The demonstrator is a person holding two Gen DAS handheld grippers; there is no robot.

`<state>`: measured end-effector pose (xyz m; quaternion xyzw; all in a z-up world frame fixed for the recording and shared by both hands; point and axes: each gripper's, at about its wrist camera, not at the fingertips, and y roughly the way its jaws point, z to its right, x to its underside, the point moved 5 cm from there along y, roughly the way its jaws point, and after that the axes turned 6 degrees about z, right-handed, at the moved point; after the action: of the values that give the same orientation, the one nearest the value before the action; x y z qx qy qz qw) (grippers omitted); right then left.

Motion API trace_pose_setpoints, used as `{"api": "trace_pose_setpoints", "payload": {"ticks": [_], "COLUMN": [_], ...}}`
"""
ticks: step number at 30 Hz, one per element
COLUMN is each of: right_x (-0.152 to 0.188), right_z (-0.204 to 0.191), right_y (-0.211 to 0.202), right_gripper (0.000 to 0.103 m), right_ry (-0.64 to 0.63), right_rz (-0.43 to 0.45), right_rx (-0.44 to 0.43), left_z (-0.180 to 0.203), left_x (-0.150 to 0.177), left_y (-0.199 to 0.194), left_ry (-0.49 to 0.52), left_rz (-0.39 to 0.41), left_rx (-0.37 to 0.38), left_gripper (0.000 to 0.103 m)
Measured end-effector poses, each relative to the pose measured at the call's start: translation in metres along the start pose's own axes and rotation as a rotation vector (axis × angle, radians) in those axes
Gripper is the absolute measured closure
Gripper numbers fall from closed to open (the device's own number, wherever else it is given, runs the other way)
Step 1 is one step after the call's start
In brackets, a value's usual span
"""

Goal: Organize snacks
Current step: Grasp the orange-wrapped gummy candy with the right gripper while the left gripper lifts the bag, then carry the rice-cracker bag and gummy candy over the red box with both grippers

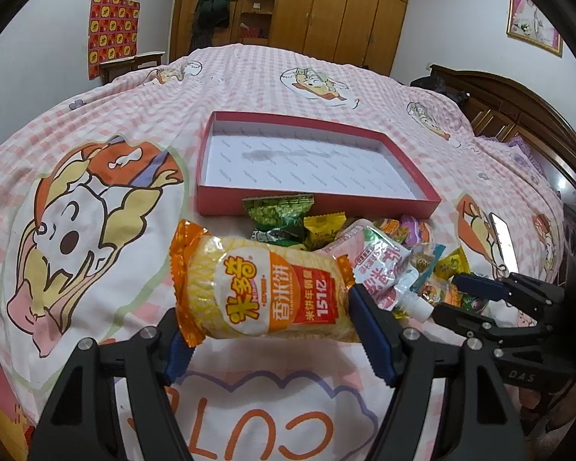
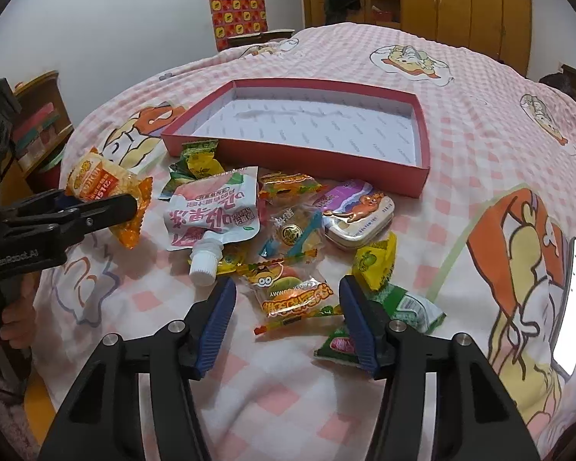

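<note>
A yellow-and-orange rice cracker packet (image 1: 265,292) is held lengthwise above the bed, lifted clear of the other snacks. A shallow red box (image 2: 288,153) with a white lining lies open and empty on the bed. Just in front of it sits a loose heap: a pink jelly pouch (image 2: 215,211) with a white cap, a small tin (image 2: 359,213), a burger gummy packet (image 2: 292,296) and wrapped candies.

Pink-and-white checked bedspread (image 2: 460,88) with cartoon prints; shallow red cardboard box (image 2: 288,153), white inside; orange-and-yellow rice cracker packet (image 1: 265,292).
</note>
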<state>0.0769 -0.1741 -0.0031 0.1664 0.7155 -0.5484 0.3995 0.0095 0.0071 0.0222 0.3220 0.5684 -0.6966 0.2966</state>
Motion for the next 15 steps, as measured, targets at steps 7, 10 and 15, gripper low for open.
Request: {"api": "trace_pose_setpoints", "payload": {"ticks": [7, 10, 15], "right_x": [0.0029, 0.0038, 0.0052], "right_z": [-0.0001, -0.0008, -0.0021], "right_y": [0.0095, 0.0118, 0.0077], "right_gripper": [0.054, 0.06, 0.063], "right_ry": [0.003, 0.003, 0.012], "right_rz": [-0.011, -0.013, 0.001], "right_rx": [-0.011, -0.021, -0.04], "left_z": [0.0022, 0.0024, 0.0026], "left_x": [-0.0006, 0.0007, 0.001], "left_y": [0.0018, 0.0037, 0.0036], "left_ry": [0.005, 0.005, 0.006], "left_rz": [-0.007, -0.01, -0.011], "left_rx": [0.004, 0.007, 0.01], "left_gripper": [0.027, 0.027, 0.027]}}
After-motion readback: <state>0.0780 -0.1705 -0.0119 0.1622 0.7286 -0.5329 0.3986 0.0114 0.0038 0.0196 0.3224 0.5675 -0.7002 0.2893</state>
